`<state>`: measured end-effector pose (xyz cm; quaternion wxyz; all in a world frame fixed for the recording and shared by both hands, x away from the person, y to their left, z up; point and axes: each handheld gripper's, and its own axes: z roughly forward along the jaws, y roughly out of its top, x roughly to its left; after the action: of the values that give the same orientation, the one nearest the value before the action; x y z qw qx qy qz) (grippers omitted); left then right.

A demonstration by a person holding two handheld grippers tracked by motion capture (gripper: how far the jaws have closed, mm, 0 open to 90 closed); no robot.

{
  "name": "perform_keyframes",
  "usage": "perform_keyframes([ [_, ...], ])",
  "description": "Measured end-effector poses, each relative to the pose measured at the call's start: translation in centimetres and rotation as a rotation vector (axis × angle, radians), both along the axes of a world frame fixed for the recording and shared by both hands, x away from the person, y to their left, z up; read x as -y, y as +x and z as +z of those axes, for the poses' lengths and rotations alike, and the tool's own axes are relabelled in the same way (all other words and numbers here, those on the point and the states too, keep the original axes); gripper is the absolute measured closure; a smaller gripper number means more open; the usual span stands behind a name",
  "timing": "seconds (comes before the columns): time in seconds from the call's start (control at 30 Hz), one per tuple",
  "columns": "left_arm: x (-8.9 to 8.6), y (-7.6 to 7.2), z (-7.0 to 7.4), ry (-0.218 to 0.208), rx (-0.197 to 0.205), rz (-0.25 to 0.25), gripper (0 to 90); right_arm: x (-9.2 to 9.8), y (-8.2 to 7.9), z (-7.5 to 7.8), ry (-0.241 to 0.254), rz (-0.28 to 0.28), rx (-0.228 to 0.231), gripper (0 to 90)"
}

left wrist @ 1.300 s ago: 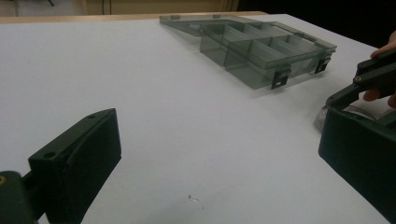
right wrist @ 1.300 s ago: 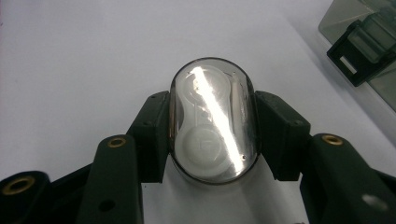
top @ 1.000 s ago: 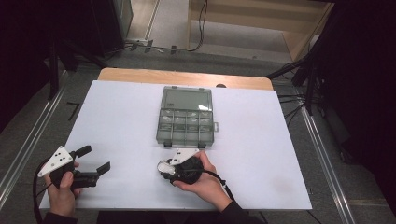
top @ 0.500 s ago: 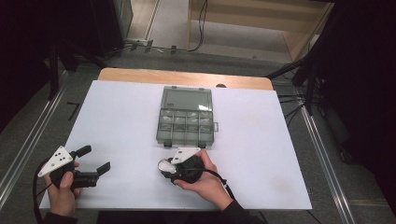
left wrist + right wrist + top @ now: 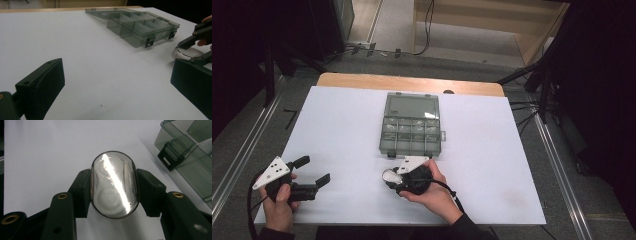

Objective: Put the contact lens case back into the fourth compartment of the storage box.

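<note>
A small oval clear case [image 5: 113,177] with white parts inside sits between the pads of my right gripper [image 5: 113,192], which is shut on its two long sides. In the high view this case [image 5: 389,176] is at the near middle of the white table, just in front of an open grey compartment box [image 5: 412,125]. My left gripper [image 5: 315,170] rests at the near left, open with nothing between its pads. The left gripper view looks across its own open jaws [image 5: 117,75] to the box [image 5: 140,26] and the case [image 5: 187,53] held by the other gripper.
A white sheet [image 5: 337,125] covers the table, with a wooden strip [image 5: 362,80] along its far edge. The box's lid lies flat toward the far side, and its black latches [image 5: 171,153] face the near side. Cables and dark stands lie on the floor beyond.
</note>
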<state>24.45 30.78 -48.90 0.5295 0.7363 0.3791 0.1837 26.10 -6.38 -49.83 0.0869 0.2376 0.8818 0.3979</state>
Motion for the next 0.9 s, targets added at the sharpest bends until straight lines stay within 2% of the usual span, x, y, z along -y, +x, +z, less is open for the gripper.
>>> perform_keyframes([
  [0.9,0.0,0.0,0.0,0.0,-0.001,-0.001,0.0,1.9,0.7,1.3,0.035,-0.045,0.016,46.7],
])
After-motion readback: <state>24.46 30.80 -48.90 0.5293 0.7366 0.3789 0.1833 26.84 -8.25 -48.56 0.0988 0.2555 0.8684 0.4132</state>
